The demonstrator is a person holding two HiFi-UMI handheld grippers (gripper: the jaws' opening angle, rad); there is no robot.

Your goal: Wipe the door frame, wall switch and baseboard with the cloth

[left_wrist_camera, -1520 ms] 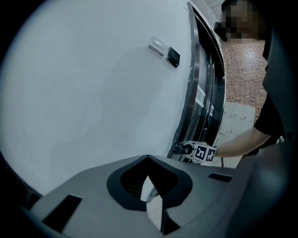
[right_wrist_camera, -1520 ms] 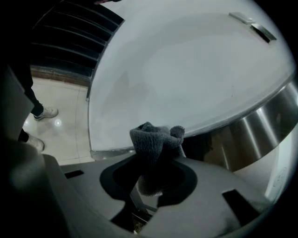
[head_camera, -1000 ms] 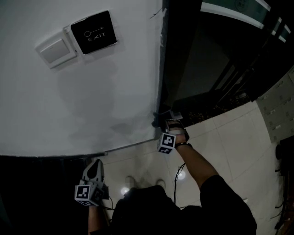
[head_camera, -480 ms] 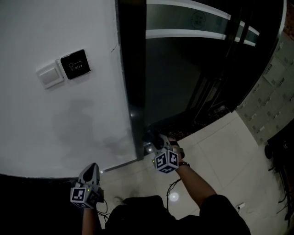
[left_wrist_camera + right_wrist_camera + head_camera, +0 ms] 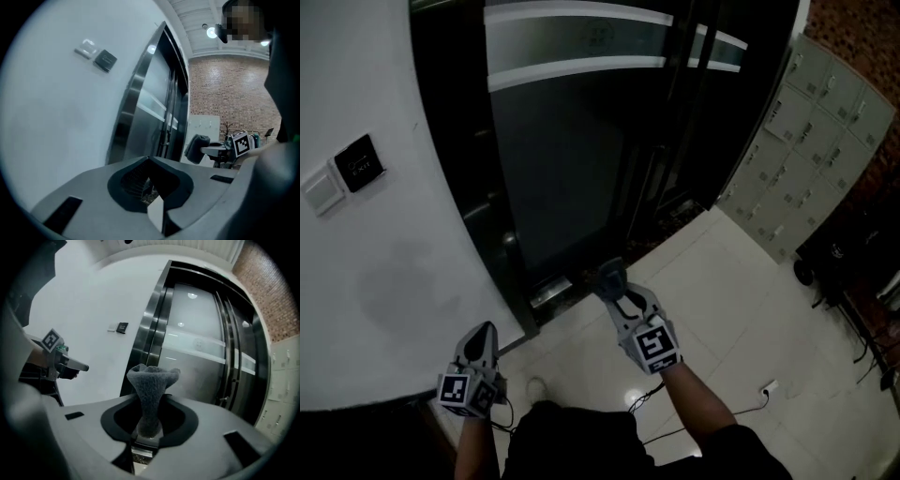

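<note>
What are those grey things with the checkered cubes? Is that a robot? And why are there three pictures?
It is not a robot. A person holds a grabbing tool in each hand: the left gripper and the right gripper. The cubes are part of the tools. One picture comes from a camera on the person's head, looking down at both hands and the pale floor. The other two come from small cameras riding on each tool, looking along its jaws. The right one's jaws squeeze a grey cloth, held up near the dark door frame. The left one's jaws are closed on nothing. On the white wall are a wall switch and a black button.
</note>
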